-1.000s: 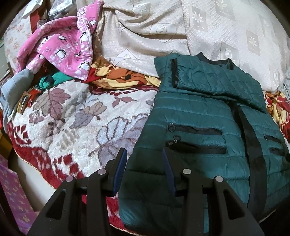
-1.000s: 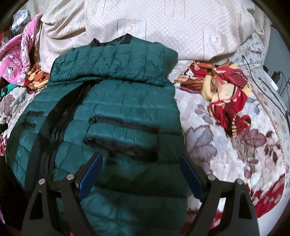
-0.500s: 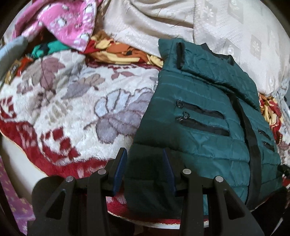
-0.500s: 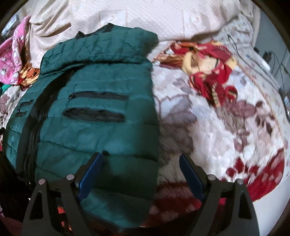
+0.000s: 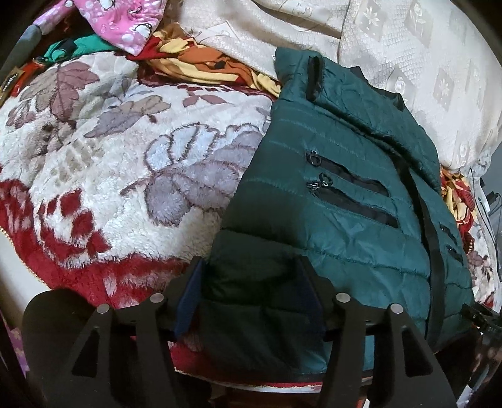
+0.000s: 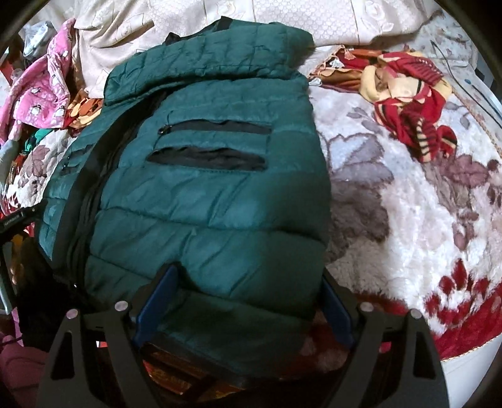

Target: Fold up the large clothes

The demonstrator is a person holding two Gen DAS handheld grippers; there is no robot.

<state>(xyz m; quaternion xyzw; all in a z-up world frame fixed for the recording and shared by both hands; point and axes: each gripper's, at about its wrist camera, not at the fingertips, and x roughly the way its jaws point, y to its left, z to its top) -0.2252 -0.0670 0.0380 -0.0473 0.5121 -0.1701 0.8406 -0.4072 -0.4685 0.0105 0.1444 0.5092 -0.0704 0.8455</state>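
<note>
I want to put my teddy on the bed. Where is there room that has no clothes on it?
Two bare patches of the flowery blanket: one left of the green puffer jacket, below the pink penguin pyjamas; one right of the jacket, below the red striped scarf. It is crowded along the top by the cream bedspread.

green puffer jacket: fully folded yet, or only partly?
Partly folded. The green jacket lies front up on the blanket, its top turned down over the chest; the hem end is not folded.

Jacket [image 6: 213, 188] flat on blanket [image 6: 408, 219]; pillow [image 5: 423, 62] behind it; scarf [image 6: 408, 103] to its right; clothes pile [image 5: 125, 22] left.
</note>
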